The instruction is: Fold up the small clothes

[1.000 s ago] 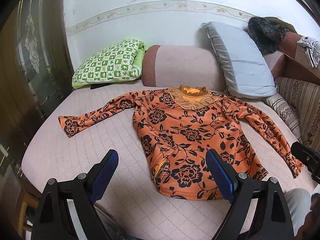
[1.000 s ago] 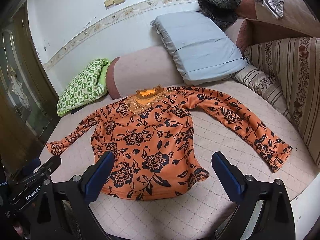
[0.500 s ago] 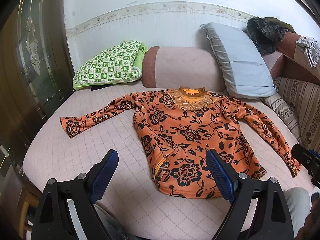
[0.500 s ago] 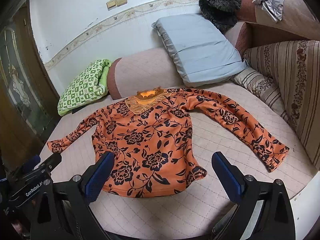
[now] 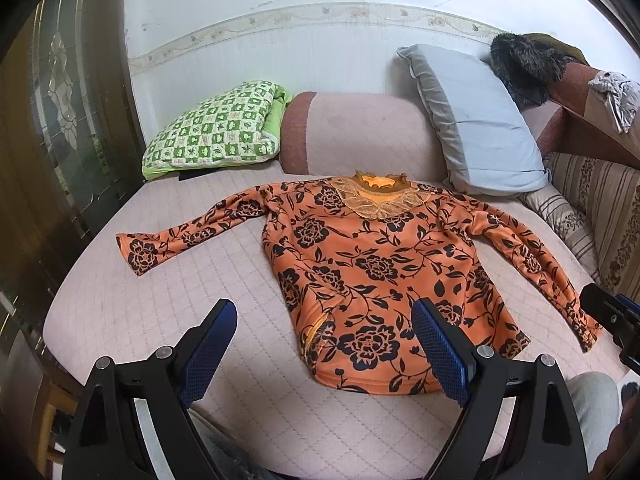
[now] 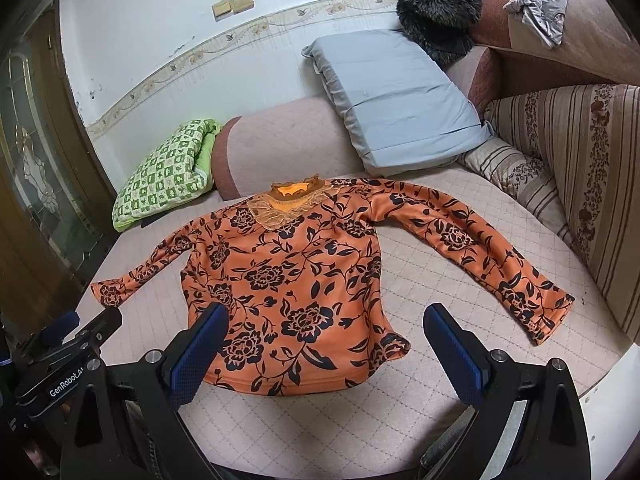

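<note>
The orange floral top (image 5: 372,264) lies spread flat, front up, on the quilted pink bed (image 5: 152,312), both sleeves stretched out sideways, so folding has not begun. The left claw (image 5: 324,344) and right claw (image 6: 326,346) hang above the hem, each spread wide and holding nothing. The next move likely calls for pinching a sleeve cuff (image 6: 536,312) and carrying it across the body. The fabric looks soft and stretchy, with a lace-trimmed collar (image 5: 380,196); its thickness is hard to judge.
</note>
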`<state>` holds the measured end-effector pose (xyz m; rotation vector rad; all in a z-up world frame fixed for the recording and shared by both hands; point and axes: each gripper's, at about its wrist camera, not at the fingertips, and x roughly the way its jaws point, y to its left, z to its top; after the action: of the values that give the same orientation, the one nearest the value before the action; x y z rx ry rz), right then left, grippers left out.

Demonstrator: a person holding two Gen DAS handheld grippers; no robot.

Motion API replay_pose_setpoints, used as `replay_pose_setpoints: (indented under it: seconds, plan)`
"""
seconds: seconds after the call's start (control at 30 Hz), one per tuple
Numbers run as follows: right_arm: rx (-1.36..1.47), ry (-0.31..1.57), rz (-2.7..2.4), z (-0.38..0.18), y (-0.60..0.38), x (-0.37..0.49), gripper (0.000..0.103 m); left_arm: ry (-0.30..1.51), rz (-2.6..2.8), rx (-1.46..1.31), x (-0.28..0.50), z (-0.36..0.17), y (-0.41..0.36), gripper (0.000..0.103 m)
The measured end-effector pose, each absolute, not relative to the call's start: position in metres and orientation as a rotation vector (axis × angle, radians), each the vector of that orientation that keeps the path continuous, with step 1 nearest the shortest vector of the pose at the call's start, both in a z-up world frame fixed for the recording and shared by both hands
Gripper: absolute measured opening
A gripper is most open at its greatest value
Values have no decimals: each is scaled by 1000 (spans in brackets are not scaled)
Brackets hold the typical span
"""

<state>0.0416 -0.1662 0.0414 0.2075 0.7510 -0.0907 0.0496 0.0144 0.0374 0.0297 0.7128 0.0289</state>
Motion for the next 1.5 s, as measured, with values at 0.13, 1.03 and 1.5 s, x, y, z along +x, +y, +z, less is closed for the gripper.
replay_pose_setpoints:
  seconds: [0.13, 1.03, 1.5]
  plan:
    - [222, 762, -94, 36, -173, 49, 98, 729, 23, 34, 61, 33, 11, 90]
    - [911, 1092, -797, -129, -518, 86, 79, 905, -236, -44, 239, -55, -45, 89]
    - [346, 736, -289, 55, -285, 157, 8, 891, -164, -172, 216, -41, 33, 90]
